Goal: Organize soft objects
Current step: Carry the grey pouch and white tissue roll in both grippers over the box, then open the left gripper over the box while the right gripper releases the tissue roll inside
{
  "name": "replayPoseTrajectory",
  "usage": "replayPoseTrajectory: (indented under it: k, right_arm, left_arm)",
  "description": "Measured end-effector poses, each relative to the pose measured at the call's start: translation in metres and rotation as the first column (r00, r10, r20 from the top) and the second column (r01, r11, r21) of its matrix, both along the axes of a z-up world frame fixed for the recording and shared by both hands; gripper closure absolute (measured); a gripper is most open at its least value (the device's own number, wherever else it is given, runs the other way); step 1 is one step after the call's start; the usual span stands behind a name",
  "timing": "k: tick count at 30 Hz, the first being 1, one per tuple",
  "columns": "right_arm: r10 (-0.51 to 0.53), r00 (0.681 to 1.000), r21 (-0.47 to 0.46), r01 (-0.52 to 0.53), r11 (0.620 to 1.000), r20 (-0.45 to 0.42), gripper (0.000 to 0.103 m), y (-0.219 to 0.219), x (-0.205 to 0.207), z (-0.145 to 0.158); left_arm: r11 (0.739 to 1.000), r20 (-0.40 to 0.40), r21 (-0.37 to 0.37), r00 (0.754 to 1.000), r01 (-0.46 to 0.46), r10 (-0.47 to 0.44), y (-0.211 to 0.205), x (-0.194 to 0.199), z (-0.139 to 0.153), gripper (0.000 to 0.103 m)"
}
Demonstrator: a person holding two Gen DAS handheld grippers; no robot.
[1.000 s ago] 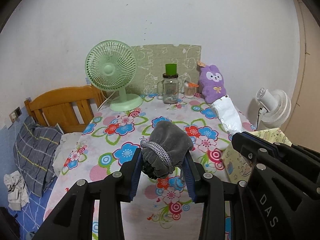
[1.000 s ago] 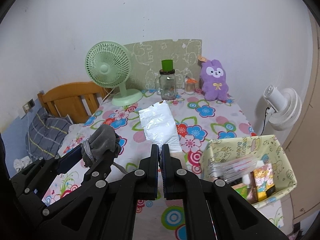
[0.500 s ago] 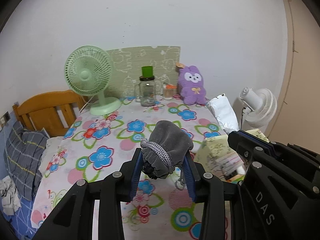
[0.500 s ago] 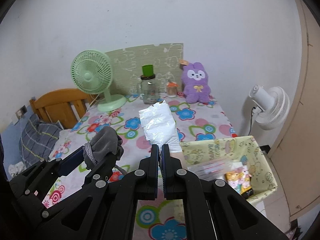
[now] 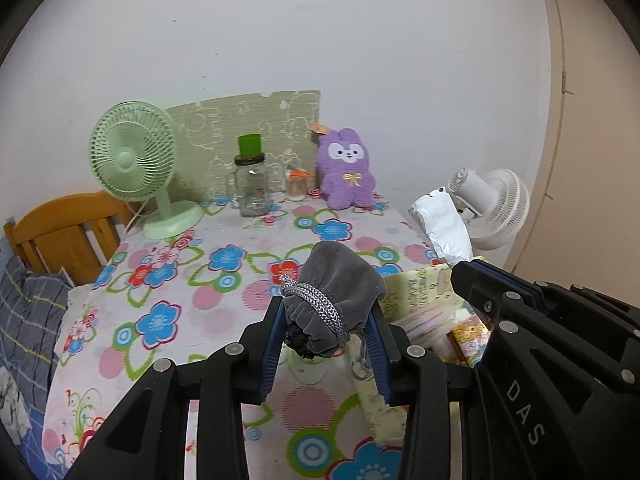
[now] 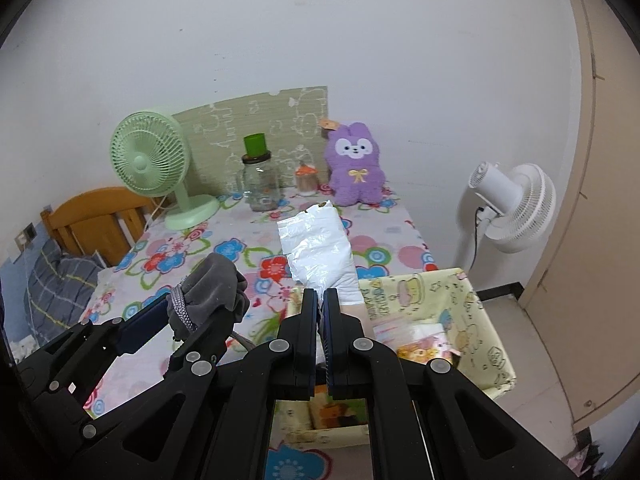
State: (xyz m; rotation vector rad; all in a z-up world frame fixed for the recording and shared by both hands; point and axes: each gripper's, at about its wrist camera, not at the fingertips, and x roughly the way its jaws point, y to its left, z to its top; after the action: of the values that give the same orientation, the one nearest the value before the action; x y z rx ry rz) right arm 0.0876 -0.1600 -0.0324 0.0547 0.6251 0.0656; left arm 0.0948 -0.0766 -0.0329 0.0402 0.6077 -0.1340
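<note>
Left wrist view: the grey velvet drawstring pouch (image 5: 334,304), crumpled and bound with a braided grey cord, is clamped between the half-closed blue-padded jaws of the left gripper (image 5: 326,320), above the right edge of the flower-print table (image 5: 208,280). Only the right wrist view shows the whole yellow fabric basket (image 6: 472,300) standing against that edge, with packets inside. There a crinkled white plastic bag (image 6: 320,244) is pinched in the nearly shut jaws of the right gripper (image 6: 319,300), over the basket's near-left rim. Bare floor is seen beyond the basket; a white standing fan (image 6: 516,204) is near.
</note>
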Motion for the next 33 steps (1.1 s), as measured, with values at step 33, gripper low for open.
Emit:
replayPoseTrajectory:
  k: [33]
  right_arm:
    - [-0.12, 0.984, 0.001, 0.121, 0.993, -0.134, 0.097, -0.078, 0.032, -0.054]
  left_arm:
    - [0.993, -0.15, 0.016, 0.982, 0.118, -0.114, -0.075, 0.046, -0.062, 0.064]
